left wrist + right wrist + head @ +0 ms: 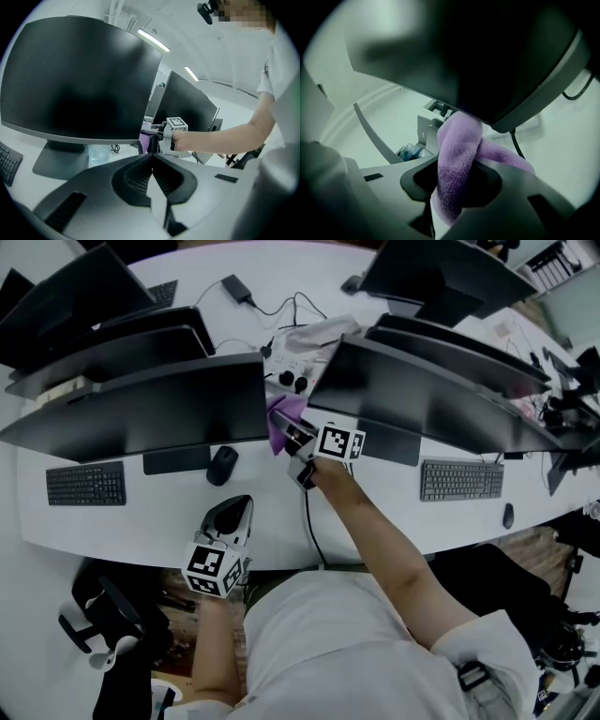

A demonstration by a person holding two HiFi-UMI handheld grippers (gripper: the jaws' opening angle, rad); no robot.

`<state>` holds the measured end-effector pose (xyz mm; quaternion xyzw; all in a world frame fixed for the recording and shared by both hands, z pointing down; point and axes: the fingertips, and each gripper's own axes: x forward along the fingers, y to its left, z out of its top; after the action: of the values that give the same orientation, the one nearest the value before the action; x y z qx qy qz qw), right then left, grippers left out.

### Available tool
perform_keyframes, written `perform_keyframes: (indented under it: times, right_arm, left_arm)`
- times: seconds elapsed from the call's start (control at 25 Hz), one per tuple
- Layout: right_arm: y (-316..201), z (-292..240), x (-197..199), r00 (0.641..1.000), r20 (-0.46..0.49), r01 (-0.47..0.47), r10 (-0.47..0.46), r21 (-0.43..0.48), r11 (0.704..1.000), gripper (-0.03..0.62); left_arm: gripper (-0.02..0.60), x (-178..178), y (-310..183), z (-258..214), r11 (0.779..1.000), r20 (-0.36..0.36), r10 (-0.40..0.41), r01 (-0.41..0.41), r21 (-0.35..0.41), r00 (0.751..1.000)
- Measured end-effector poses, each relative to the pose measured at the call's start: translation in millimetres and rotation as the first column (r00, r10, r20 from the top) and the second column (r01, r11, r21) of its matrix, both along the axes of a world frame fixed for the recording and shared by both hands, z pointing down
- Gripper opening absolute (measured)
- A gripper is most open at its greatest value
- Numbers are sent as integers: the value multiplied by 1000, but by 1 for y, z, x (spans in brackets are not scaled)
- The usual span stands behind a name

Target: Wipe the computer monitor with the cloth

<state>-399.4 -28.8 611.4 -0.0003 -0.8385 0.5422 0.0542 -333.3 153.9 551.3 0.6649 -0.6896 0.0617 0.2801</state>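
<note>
A white curved desk [375, 512] carries several dark monitors. The nearest two stand side by side with a narrow gap between them. The monitor [141, 418] on the left is the one being worked on, and the second monitor [441, 399] stands to its right. A keyboard [86, 484] lies in front of the left screen, with a mouse [222, 465] just beside that screen's base.

The purple cloth [457, 140] is in the gap, up against the left monitor's lower right corner. It probably touches the bezel there. The dim close view from the right gripper does not settle whether it meets the screen face or only the edge.

The right gripper [459, 161] has its jaws clamped on a bunched fold of the cloth, and loose ends spill out to either side. The left gripper [152, 157] hangs low at the near edge of the desk, well apart from the screen, with its jaws pressed together and nothing between them.

The cloth looks like soft, light terry that will fold and drag rather than hold a shape. A grip on a thick gathered wad, as here, seems best, leaving enough pile ahead of the jaw tips that only fabric meets the panel. The monitor is rigid, but its face is likely to mark easily and the stand may rock. I judge light, even pressure the safer course, starting from this corner and working across.
</note>
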Motion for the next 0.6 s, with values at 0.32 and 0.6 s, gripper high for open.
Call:
perform_keyframes:
  times: [0.32, 0.6]
  right_arm:
    - [-17, 0, 11, 998, -21, -63, 63, -9, 998, 107]
    - [-30, -5, 27, 991, -33, -133, 133, 12, 991, 106]
  left_arm:
    - [3, -1, -2, 1, 1000, -1, 6, -6, 3, 1000]
    - [3, 4, -8, -1, 1000, -1, 25, -25, 12, 1000]
